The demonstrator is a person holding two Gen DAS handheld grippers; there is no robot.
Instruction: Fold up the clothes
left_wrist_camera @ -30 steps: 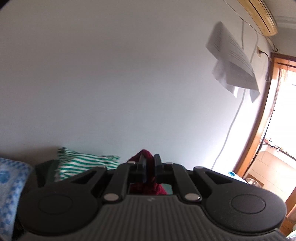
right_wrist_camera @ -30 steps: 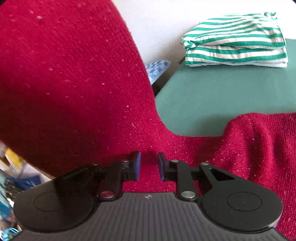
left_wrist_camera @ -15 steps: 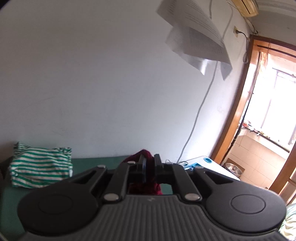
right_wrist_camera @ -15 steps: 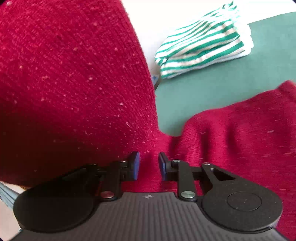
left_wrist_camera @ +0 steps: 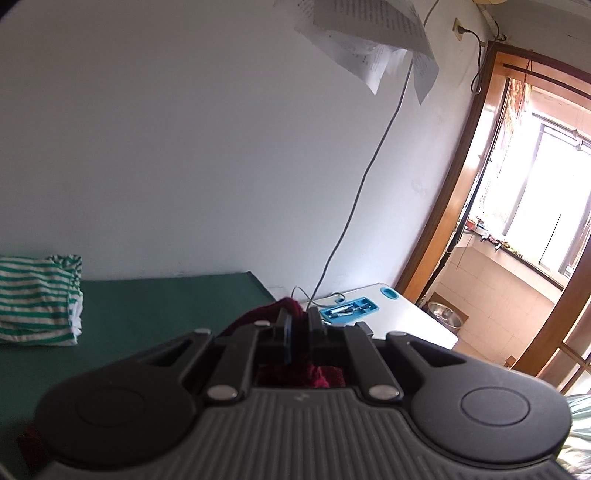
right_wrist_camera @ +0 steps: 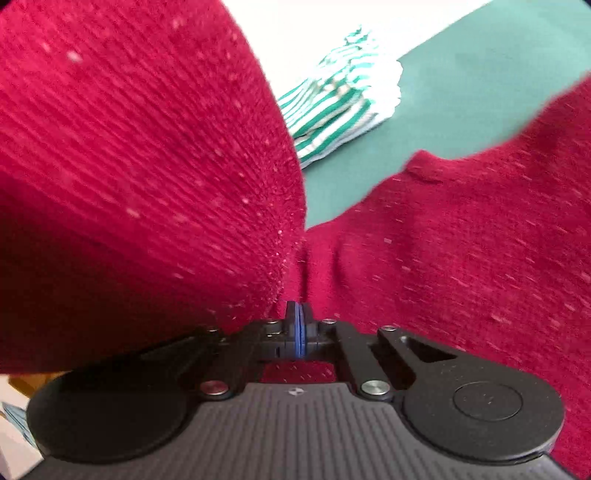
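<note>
Fuzzy knit red sweater (right_wrist_camera: 461,258), matt green tabletop (left_wrist_camera: 166,306)

- The red sweater (right_wrist_camera: 461,258) is cut off by the right-wrist picture's left, top and right edges, so its full outline cannot be seen; its knit is smeared by motion blur.
- The striped shirt (right_wrist_camera: 343,110) is partly hidden behind the sweater's raised fold and is blurred.
- In the left-wrist view, most of the sweater (left_wrist_camera: 291,373) is hidden beneath the gripper body; only a tuft is shown above it.
- The striped shirt (left_wrist_camera: 37,299), left of the sweater, is cut by the picture's edge.
- The print on the papers (left_wrist_camera: 369,33) high above the sweater is too small to be read.
</note>
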